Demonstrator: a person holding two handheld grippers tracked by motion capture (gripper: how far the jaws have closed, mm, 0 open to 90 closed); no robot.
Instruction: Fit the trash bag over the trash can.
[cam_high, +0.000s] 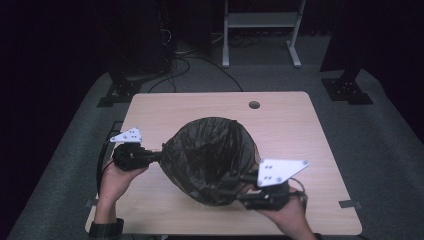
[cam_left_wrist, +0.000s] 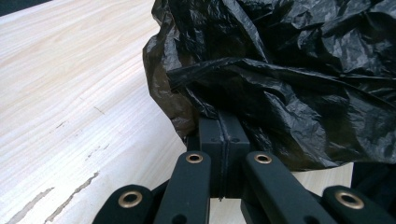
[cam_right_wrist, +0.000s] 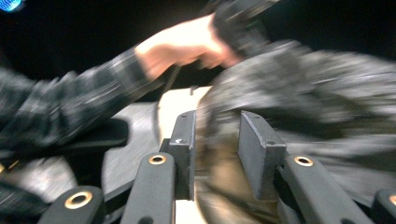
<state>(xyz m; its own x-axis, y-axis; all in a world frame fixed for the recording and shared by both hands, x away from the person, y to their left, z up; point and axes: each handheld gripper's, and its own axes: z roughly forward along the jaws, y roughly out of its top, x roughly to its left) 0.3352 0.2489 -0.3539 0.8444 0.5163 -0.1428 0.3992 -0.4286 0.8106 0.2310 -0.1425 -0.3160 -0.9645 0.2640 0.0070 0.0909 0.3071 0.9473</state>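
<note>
Right claw (cam_high: 235, 187), nearest the desk's (cam_high: 300, 130) front edge: jaws apart around the black bag's (cam_high: 210, 155) near rim, not yet clamped. Left claw (cam_high: 156, 156): jaws together on the bag's left rim. Bag sits mid-desk, mouth spread. Judged step: opening the bag; next, close the right claw. Open room at far edge and both far corners.

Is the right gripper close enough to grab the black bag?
Probably yes. The right gripper has its jaws open with the black bag edge already between them, nothing blocking. The left gripper is pinching the bag's other side.
</note>
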